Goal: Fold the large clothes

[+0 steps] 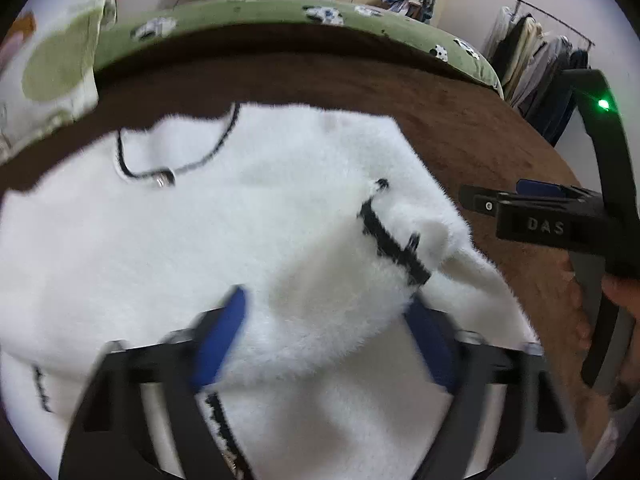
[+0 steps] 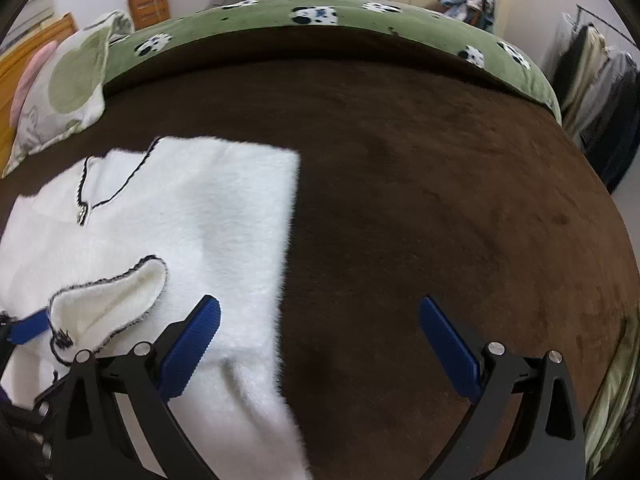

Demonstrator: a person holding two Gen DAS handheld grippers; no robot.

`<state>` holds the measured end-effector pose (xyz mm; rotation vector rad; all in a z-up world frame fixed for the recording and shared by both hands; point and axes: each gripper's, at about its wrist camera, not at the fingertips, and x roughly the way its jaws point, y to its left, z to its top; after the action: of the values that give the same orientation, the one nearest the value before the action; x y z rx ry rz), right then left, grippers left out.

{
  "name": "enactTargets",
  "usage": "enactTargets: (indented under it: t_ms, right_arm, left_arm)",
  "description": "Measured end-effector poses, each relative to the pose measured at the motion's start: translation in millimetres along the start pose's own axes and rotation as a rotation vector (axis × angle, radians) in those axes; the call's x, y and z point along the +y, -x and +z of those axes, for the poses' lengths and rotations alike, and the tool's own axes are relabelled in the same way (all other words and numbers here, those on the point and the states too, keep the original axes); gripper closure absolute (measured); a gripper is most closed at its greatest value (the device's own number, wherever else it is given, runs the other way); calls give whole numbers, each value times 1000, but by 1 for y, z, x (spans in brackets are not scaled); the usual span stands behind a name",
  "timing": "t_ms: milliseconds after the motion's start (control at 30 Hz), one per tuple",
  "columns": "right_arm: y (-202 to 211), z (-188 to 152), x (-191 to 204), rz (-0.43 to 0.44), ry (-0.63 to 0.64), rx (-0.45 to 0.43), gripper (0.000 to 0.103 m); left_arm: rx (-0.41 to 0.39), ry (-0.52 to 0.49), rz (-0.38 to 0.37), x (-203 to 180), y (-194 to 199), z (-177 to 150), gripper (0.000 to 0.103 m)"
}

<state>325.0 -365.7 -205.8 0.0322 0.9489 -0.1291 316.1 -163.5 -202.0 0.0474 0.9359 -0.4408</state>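
The left gripper [image 1: 324, 316] stands with its blue pads spread wide, a fold of the white fluffy garment [image 1: 200, 248] bulging up between them; no pad visibly presses on it, so it reads as released. The right gripper [image 2: 320, 344] is likewise spread apart and grasps nothing: its left pad hangs over the garment's right edge, its right pad over the bare brown blanket [image 2: 440, 200]. The garment lies flat on the blanket, to the left, neckline at the far side, with a black-trimmed sleeve cuff [image 2: 116, 300] laid across its front. Beyond the blanket runs a green panda-print cover [image 2: 312, 16]; a pillow [image 2: 68, 92] sits far left, and a clothes rack [image 2: 600, 80] stands far right.
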Motion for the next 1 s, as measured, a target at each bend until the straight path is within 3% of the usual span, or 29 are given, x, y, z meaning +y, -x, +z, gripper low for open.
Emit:
enactTargets:
  t_ms: [100, 333, 433, 567, 733, 867, 1000]
  right_arm:
    - [10, 2, -1, -1, -8, -11, 6]
    - [43, 23, 21, 47, 1, -52, 6]
    - [51, 33, 44, 114, -2, -46, 6]
    - [56, 37, 94, 227, 49, -55, 6]
    - [49, 33, 144, 276, 106, -44, 6]
    - [33, 23, 167, 235, 141, -21, 7]
    - [11, 6, 162, 172, 135, 32, 14]
  left_arm:
    - [-11, -21, 4, 0, 20, 2, 8]
    - [-46, -26, 29, 44, 81, 10, 7]
    - [-42, -31, 100, 76, 92, 15, 6]
    - [-1, 18, 169, 129, 84, 14, 7]
    - [53, 111, 211, 179, 62, 6, 7]
    - [66, 170, 218, 206, 46, 0, 7]
    - [73, 236, 195, 225, 30, -7, 7]
